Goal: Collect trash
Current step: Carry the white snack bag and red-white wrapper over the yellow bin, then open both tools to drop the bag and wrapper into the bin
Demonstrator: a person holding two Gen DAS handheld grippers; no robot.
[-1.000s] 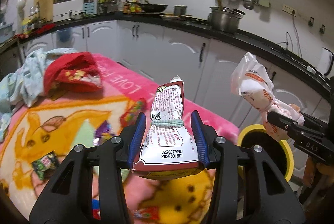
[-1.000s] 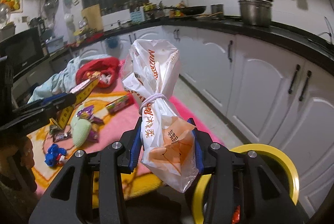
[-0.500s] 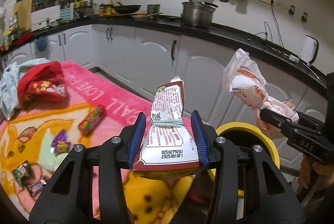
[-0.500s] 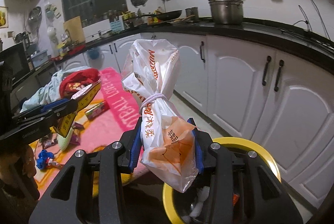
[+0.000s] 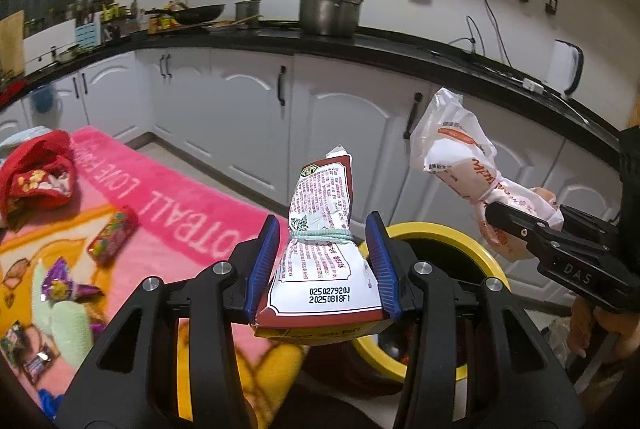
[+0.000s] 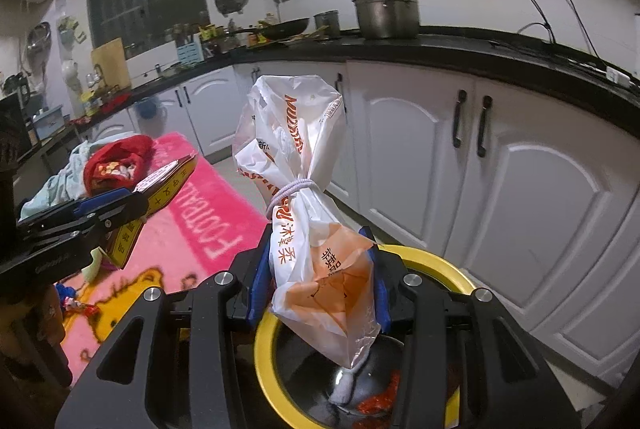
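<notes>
White kitchen cupboards (image 5: 224, 117) curve under a black counter (image 5: 400, 47) that carries a big steel pot (image 5: 330, 11) and a pan (image 5: 200, 13). On the floor lies a pink blanket (image 5: 168, 213) with scattered wrappers, a red cloth bundle (image 5: 38, 169) at its ten o'clock corner.

Left tongs (image 5: 324, 263) are clamped on a red-and-white snack packet (image 5: 320, 241) tied round its middle with a band; it stands upright between the blue pads. Behind it, at four o'clock, sits a yellow-rimmed bin (image 5: 436, 235).

Right tongs (image 6: 318, 283) grip a white and orange plastic bag (image 6: 304, 189), knotted with a band, its lower end hanging over the open bin (image 6: 436, 263). Some rubbish, red and white, already lies inside. At nine o'clock in the right view, the left tongs (image 6: 132, 203) hold their packet (image 6: 160, 189) over the blanket's edge.
</notes>
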